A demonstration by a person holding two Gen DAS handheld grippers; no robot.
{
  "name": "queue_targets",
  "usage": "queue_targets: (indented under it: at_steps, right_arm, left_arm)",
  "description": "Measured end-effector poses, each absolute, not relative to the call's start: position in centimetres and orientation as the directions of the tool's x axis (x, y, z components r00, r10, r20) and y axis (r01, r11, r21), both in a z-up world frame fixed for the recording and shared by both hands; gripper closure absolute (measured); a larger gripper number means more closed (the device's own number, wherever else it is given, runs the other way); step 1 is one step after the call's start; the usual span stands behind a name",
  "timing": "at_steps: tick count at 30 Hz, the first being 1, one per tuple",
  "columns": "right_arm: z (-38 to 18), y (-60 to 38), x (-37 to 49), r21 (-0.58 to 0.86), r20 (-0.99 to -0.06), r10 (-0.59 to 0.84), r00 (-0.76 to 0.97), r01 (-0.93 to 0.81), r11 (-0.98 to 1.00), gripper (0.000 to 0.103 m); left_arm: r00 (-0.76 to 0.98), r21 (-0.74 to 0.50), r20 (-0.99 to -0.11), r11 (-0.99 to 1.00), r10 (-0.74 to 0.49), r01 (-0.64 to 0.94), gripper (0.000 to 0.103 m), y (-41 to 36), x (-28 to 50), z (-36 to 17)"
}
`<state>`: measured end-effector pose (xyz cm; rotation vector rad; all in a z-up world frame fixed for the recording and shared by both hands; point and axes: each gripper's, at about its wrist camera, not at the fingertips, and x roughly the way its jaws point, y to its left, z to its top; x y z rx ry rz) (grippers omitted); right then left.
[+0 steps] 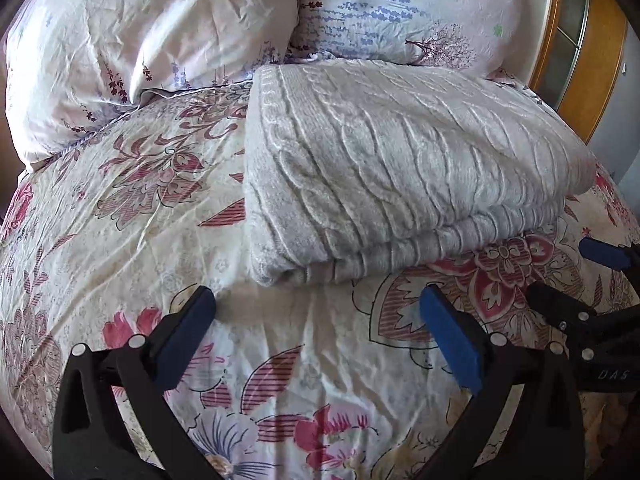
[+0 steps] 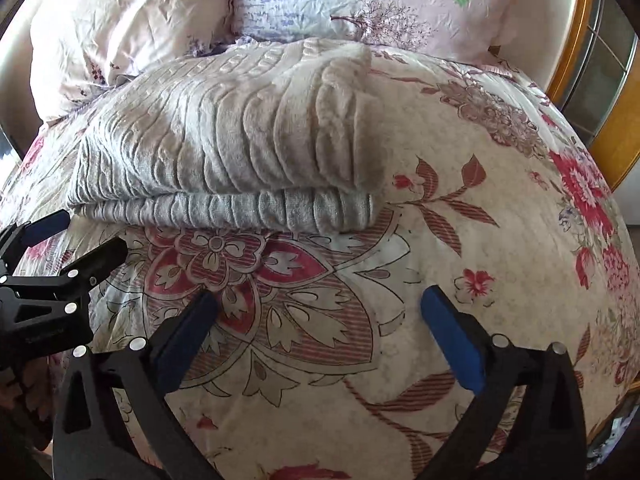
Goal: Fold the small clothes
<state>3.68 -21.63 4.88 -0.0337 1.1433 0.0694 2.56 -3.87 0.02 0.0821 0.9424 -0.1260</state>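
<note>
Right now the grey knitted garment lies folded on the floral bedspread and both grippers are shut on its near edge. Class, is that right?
Not quite. The grey knitted garment lies folded on the floral bedspread, but both wrist views show the left gripper and right gripper open, short of its edge.

— What's behind on your feed?
— I see a floral bedspread (image 1: 120,208), two pale pillows (image 1: 132,32) upper frame, a wooden frame (image 2: 576,80) upper right (daylight on the fabric).

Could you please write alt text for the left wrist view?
A folded grey cable-knit sweater lies on a floral bedspread, just beyond the open left hand-held gripper, which holds nothing. Two floral pillows sit behind it, and the right hand-held gripper enters at the right edge.
</note>
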Motion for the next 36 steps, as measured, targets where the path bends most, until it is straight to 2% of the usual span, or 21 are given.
queue_targets:
  at_steps: [36]
  right_arm:
    - [4.75, -21.89, 2.81, 0.009, -0.885, 0.046, 0.464, -0.081, 0.997, 0.001]
  left_arm:
    - [0.582, 0.016, -0.81, 0.989, -0.073, 0.146, 0.002, -3.91, 2.66, 0.05]
